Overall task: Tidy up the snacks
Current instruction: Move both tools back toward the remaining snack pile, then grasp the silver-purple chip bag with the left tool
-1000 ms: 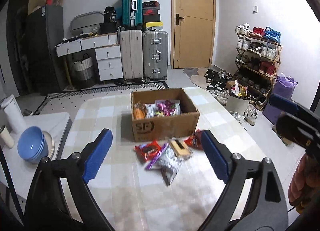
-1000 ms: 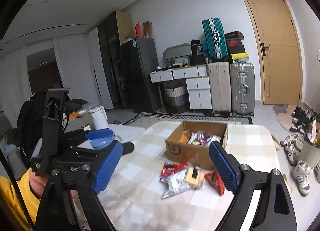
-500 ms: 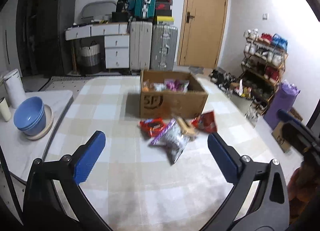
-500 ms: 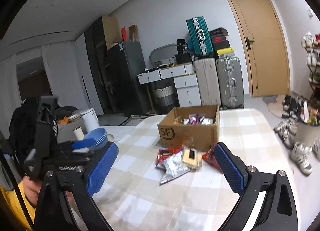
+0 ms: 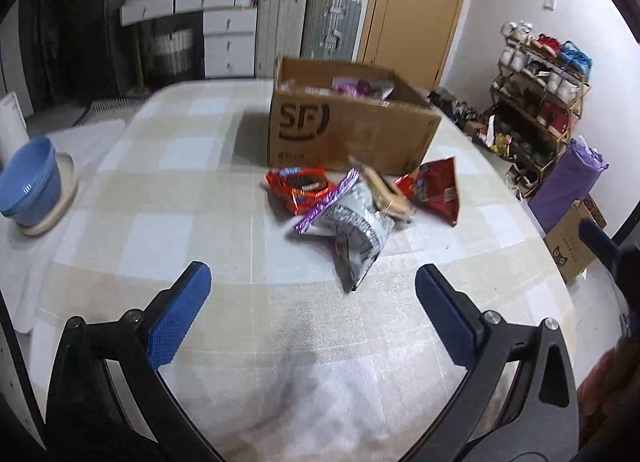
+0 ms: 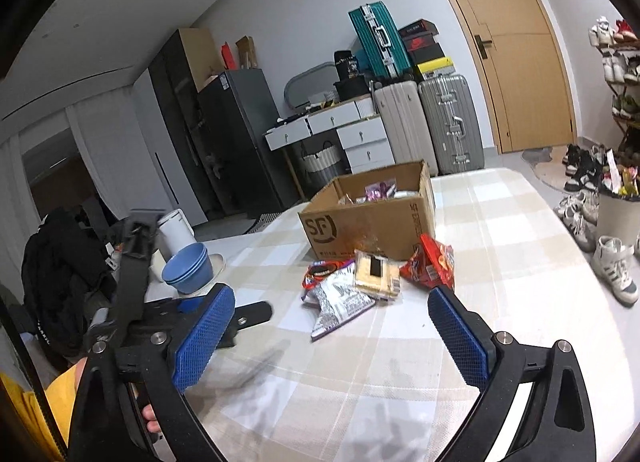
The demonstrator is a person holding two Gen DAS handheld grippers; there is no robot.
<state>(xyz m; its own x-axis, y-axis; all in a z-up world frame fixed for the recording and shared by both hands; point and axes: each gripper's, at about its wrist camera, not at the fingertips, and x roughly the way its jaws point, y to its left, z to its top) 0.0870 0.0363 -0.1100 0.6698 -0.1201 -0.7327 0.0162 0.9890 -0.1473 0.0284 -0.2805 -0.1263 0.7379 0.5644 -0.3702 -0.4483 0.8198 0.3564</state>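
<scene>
A cardboard SF box [image 5: 352, 130] stands on the checked table and holds several snacks; it also shows in the right wrist view [image 6: 372, 218]. In front of it lie a red cookie pack [image 5: 302, 186], a silver-purple bag [image 5: 352, 228], a tan cracker pack [image 5: 386, 192] and a red chip bag [image 5: 434, 190]. In the right wrist view the cracker pack [image 6: 376, 270] leans on the silver bag [image 6: 338, 298] beside the red chip bag [image 6: 434, 262]. My left gripper [image 5: 312, 310] is open and empty, just short of the silver bag. My right gripper [image 6: 332, 338] is open and empty, near the pile.
Stacked blue bowls [image 5: 28, 186] on a plate sit on a side surface at the left, with a white canister [image 6: 176, 228]. Suitcases [image 6: 424, 130], a drawer unit [image 5: 228, 34] and a door stand behind. A shoe rack [image 5: 540, 94] and purple bag [image 5: 568, 182] are to the right.
Both grippers have moved forward and down toward the snack pile, which now looks larger and closer. Both stay open.
</scene>
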